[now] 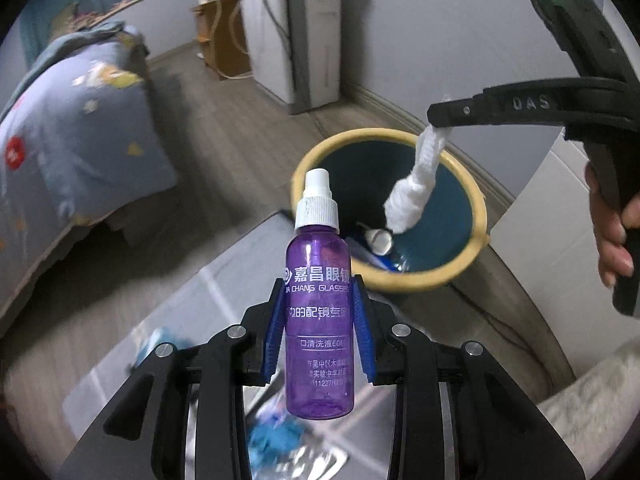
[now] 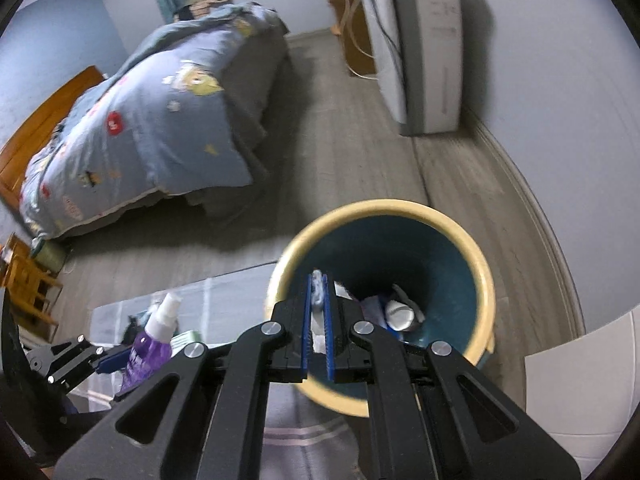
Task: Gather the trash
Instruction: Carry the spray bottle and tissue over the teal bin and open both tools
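My left gripper [image 1: 319,280] is shut on a purple spray bottle [image 1: 319,320] with a white cap, held upright just short of the bin. The bottle also shows in the right wrist view [image 2: 150,346]. My right gripper [image 2: 319,280] is shut on a crumpled white tissue [image 1: 412,188], which hangs from its fingertips above the open bin; the tissue also shows between the blue pads in the right wrist view [image 2: 318,288]. The bin [image 1: 478,204] is teal inside with a yellow rim [image 2: 486,280] and holds a white cup and other scraps at its bottom.
A bed with a blue quilt [image 2: 160,120] stands to the left. A white appliance [image 2: 424,52] and a wooden stand [image 2: 352,28] are by the far wall. A glass-topped table [image 1: 192,292] with blue scraps lies under the left gripper.
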`<control>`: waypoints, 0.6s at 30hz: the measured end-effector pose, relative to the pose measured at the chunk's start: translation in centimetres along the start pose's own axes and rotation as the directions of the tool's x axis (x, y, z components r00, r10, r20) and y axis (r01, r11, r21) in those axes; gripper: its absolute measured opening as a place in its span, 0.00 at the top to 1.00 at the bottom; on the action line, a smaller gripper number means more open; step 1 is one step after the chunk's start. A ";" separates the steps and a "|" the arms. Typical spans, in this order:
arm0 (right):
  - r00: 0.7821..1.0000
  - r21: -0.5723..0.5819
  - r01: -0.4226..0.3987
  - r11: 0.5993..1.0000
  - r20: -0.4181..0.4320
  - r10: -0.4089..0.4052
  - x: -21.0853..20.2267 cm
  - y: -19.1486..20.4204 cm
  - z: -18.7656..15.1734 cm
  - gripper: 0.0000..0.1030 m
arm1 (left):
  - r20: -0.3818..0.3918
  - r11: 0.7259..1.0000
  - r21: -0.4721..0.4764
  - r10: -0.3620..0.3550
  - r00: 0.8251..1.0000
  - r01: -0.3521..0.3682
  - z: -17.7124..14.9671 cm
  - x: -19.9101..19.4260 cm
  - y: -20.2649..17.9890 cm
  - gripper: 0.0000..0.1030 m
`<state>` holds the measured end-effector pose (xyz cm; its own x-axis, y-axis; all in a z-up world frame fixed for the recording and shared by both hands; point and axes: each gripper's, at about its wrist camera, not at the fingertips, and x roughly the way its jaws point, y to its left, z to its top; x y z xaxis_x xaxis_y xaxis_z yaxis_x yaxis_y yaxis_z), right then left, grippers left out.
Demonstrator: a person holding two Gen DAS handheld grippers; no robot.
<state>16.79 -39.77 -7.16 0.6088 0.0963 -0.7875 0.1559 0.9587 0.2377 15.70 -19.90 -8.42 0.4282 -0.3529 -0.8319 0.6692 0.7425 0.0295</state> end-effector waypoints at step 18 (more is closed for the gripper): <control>0.996 0.151 0.064 0.987 -0.078 -0.052 4.2 -8.9 -0.3 0.95 | -0.048 0.994 0.021 -0.104 0.993 0.105 6.5 12.1 -3.6 0.67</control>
<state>17.73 -47.83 -12.71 0.5370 0.0667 -0.8410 0.3096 0.9117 0.2700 22.39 -30.58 -14.99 0.3269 -0.4006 -0.8560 0.7231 0.6892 -0.0464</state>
